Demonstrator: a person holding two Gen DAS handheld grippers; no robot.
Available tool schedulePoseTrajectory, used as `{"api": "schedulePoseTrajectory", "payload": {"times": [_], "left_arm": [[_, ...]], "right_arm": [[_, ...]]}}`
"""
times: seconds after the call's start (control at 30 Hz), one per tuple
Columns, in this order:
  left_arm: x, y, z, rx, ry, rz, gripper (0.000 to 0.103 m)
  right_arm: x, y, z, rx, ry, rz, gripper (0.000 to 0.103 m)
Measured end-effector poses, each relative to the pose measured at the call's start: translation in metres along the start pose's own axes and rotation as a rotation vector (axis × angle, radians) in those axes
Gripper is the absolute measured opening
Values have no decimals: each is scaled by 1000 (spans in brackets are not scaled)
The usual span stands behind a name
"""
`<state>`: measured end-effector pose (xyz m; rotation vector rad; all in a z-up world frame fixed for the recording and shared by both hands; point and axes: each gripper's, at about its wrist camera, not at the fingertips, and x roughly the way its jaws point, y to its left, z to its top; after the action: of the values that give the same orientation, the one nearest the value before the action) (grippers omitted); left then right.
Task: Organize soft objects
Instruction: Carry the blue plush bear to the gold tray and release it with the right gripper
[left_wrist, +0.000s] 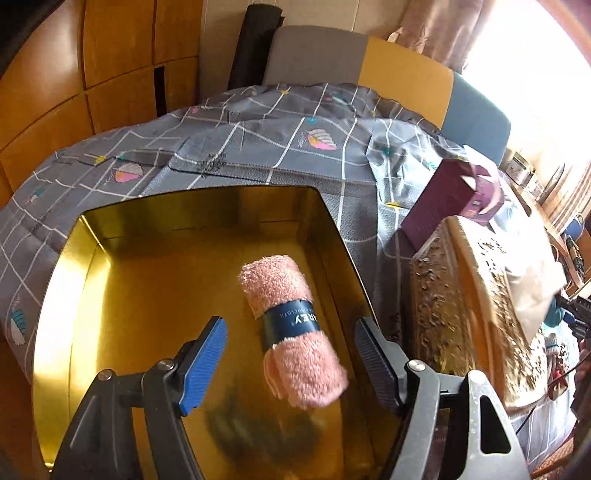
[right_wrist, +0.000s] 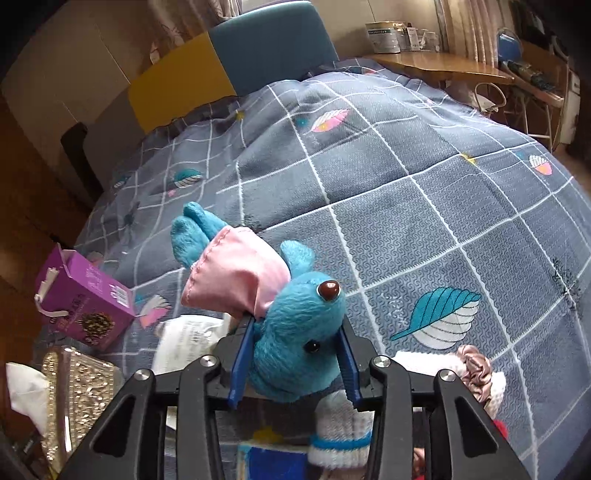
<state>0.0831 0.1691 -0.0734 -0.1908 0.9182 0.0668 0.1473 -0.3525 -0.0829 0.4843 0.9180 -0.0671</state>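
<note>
**Q:** Claw positions: what does each one show, and which step is in hand?

**A:** Left claw (left_wrist: 291, 363) stands released, its blue pads wide apart above a gold tin (left_wrist: 88, 258) that rests on the bed (left_wrist: 258, 147). A rolled pink towel (left_wrist: 291, 328), bound by a dark paper band, lies tilted inside the tin, touching neither pad. Judged from this, the towel is placed and the left side's step is complete. Right claw (right_wrist: 295, 363) is clenched on the head of a blue plush toy (right_wrist: 295, 332) in a pink garment; both pads press into the fur. The toy's body extends away over the bedspread, so the pick-up of the next soft object is in hand.

**Q:** What does the next move call for?

**A:** Probably a lift of the toy clear of the bed and a carry leftward to the tin, with the left claw withdrawn first so the opening is free. The plush will compress and may sag from a grip on the head alone.

**Q:** What does each view add?

**A:** Left wrist view alone shows the tin's interior and the towel. Right wrist view alone shows the toy, plus remaining soft items close below the claw: a pink scrunchie (right_wrist: 474, 373) and white knitted pieces (right_wrist: 340, 428). A purple box (right_wrist: 86, 299) appears in both views.
</note>
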Motion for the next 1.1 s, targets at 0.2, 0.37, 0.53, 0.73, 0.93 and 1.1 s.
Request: {"api": "schedulePoseTrajectory", "payload": {"times": [0.2, 0.37, 0.53, 0.73, 0.93, 1.1], "left_arm": [[-19, -9, -9, 49, -37, 5, 73], [-29, -12, -19, 78, -52, 20, 73], [-39, -3, -27, 75, -57, 10, 73], [-48, 16, -35, 46, -64, 22, 73], [-57, 42, -47, -21, -67, 39, 72], [-69, 62, -50, -79, -104, 78, 72]], "right_arm": [[-11, 15, 7, 23, -7, 22, 42], [-13, 60, 34, -26, -13, 40, 42], [-8, 142, 58, -133, -12, 97, 42], [-16, 269, 44, -342, -1, 264, 42], [-20, 375, -48, -639, 142, 441, 43], [-4, 414, -137, -845, 332, 448, 45]]}}
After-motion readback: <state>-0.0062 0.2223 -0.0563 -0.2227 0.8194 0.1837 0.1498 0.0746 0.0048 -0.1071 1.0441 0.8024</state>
